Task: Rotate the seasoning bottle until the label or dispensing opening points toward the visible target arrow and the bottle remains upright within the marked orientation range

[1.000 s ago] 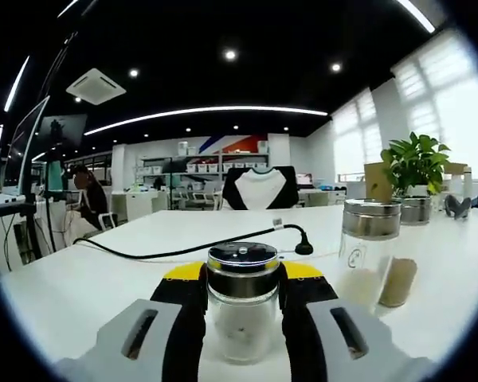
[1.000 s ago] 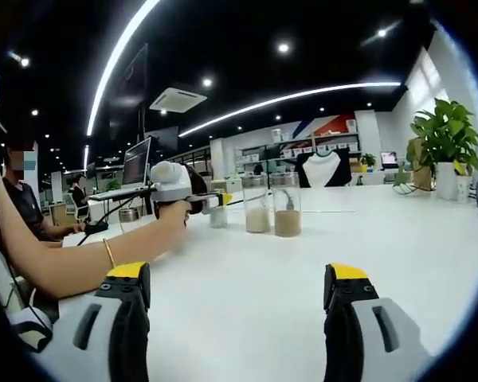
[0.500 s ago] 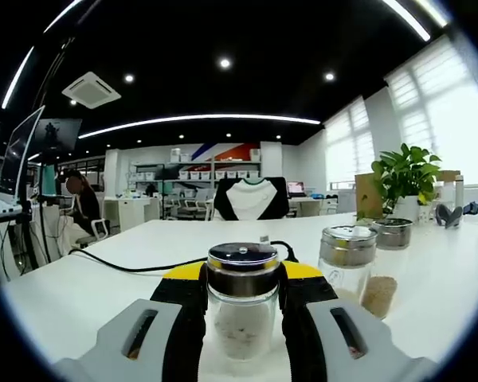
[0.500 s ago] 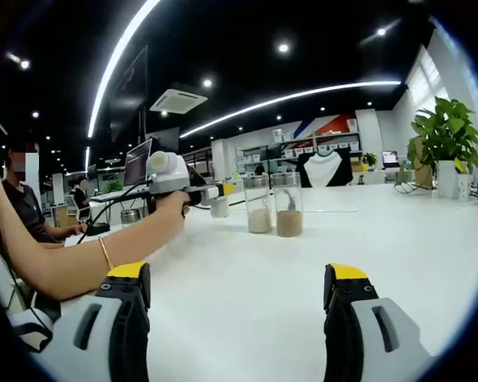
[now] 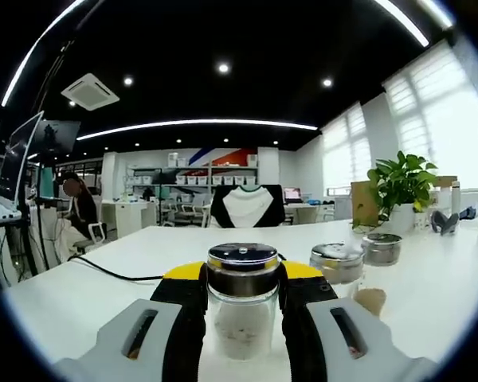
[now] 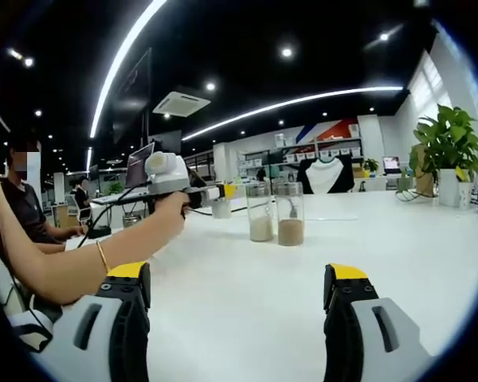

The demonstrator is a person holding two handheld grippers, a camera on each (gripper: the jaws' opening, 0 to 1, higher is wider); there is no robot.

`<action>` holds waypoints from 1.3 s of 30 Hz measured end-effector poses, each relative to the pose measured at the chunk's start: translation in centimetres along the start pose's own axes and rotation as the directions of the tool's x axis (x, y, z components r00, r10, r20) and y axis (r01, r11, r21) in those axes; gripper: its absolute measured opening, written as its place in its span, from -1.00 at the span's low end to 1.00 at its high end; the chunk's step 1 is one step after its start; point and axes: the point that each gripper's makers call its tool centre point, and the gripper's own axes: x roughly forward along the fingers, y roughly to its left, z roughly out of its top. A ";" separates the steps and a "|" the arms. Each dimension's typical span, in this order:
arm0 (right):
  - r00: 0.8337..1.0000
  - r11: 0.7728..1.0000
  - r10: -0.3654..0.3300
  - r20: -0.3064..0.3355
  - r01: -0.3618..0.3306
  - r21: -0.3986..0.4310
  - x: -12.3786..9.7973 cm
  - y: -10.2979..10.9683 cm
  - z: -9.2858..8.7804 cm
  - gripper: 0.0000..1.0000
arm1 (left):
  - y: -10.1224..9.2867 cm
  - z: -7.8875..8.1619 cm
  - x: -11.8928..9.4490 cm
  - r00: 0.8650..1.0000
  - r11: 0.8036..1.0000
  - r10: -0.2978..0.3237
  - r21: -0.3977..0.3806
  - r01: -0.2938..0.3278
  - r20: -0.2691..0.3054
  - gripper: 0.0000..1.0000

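Left jaws around upright seasoning bottle (image 5: 242, 310); label unreadable.

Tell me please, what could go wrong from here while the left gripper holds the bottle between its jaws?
1. The left gripper grips the seasoning bottle just below its metal lid on smooth glass, so it might slip or tilt while turning.
2. Two other jars stand close on the bottle's right; a wide swing might knock them over.
3. No target arrow can be seen on the white table, so the final orientation may be misjudged.
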 end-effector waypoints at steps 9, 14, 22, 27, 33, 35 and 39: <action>1.000 1.000 0.006 0.008 -0.006 -0.005 -0.3 0.2 0.1 0.81 | -0.2 3.5 -1.6 0.998 0.998 -0.056 0.001 0.056 0.038 -0.28; 1.000 1.000 0.015 0.017 -0.015 -0.015 -0.6 0.7 0.4 0.81 | -0.3 3.8 -2.1 0.997 0.998 -0.070 -0.002 0.070 0.028 -0.28; 0.999 0.999 0.033 0.023 -0.032 -0.038 -0.9 1.1 0.6 0.78 | -0.9 4.0 -3.0 0.995 0.995 -0.097 0.002 0.097 0.024 -0.28; 0.999 0.997 0.036 0.025 -0.034 -0.072 -1.4 1.2 1.2 0.84 | -1.5 4.7 -4.0 0.992 0.992 -0.123 0.008 0.123 0.040 -0.28; 0.997 0.988 0.074 -0.011 -0.074 -0.134 -2.0 1.9 2.2 0.86 | -1.9 5.1 -4.9 0.988 0.989 -0.149 -0.005 0.149 0.040 -0.28; 0.996 0.987 0.091 -0.027 -0.093 -0.132 -2.1 2.2 2.4 0.86 | -2.1 5.2 -5.1 0.987 0.988 -0.156 -0.005 0.156 0.041 -0.28; 0.992 0.984 0.107 -0.061 -0.115 -0.135 -2.3 2.6 2.5 0.86 | -2.9 5.7 -5.8 0.980 0.981 -0.194 0.001 0.195 0.047 -0.28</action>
